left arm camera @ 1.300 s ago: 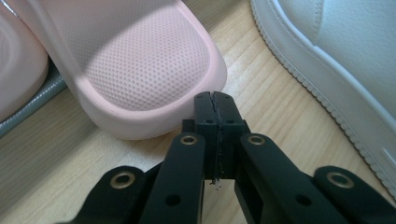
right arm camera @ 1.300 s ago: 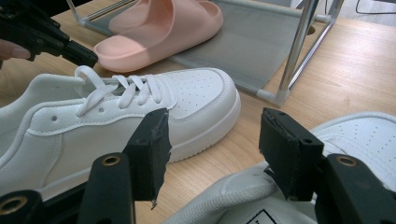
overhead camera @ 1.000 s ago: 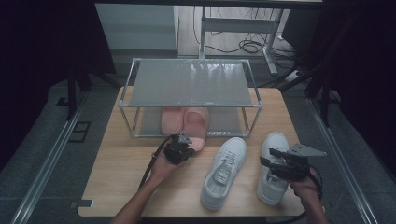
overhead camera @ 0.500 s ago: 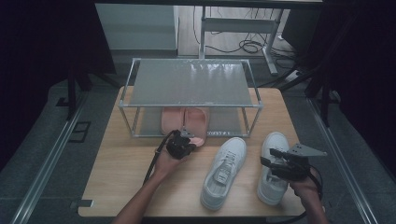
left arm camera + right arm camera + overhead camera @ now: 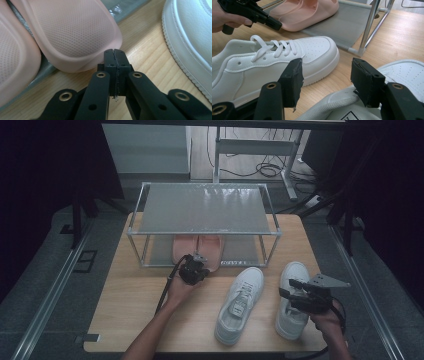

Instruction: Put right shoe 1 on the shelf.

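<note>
Just ahead of the left gripper (image 5: pixel 115 53), whose jaws are pressed together with nothing between them, lies the pink slipper (image 5: pixel 75 37) on the rack's lower shelf (image 5: pixel 242 251); the closed tips touch its heel edge. Compared with 1 second ago, this gripper has moved closer to the slipper. Under the right gripper (image 5: pixel 325 81), open and unmoved, sits 1 white sneaker (image 5: pixel 412 72).

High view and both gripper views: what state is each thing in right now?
Left gripper: shut, empty, tips at the heel of a pink slipper.
Right gripper: open, over the right white sneaker.
Pink slippers: side by side on the rack's lower shelf.
Left white sneaker: upright on the table, laced.
</note>
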`<control>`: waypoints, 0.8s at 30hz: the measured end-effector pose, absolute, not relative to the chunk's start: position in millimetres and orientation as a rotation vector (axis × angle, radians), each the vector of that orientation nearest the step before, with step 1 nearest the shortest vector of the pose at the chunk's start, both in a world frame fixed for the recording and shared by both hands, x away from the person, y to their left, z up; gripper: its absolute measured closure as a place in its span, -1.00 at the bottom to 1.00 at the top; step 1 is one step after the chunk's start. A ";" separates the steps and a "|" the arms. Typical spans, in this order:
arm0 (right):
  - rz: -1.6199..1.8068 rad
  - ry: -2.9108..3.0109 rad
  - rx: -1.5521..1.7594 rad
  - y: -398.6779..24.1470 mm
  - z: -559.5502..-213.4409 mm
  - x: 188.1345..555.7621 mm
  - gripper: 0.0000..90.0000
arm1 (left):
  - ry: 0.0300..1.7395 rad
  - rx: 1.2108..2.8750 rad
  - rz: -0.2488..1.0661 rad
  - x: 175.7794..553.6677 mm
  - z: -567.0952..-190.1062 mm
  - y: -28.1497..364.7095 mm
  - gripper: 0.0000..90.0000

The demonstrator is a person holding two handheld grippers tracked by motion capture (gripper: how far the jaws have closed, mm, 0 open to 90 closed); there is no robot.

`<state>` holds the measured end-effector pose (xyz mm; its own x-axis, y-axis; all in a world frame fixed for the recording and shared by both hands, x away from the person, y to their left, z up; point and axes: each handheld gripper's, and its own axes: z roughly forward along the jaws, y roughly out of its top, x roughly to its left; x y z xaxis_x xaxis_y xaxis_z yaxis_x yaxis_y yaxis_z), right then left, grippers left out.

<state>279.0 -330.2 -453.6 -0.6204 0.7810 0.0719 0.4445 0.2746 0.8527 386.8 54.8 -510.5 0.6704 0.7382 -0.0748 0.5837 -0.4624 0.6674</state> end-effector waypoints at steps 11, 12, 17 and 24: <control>1.284 2.187 1.114 -330.3 -454.0 279.1 -0.02 | 1.032 2.181 0.313 393.7 -513.0 54.4 1.00; 1.284 2.187 1.114 -330.2 -454.0 279.1 -0.02 | 1.034 2.177 0.316 394.6 -513.5 53.9 1.00; 1.283 2.189 1.115 -330.2 -454.3 279.3 -0.02 | 1.053 2.190 0.337 402.0 -512.6 49.0 1.00; 1.284 2.187 1.116 -332.0 -453.7 279.2 -0.02 | 1.081 2.164 0.338 408.4 -515.2 49.0 1.00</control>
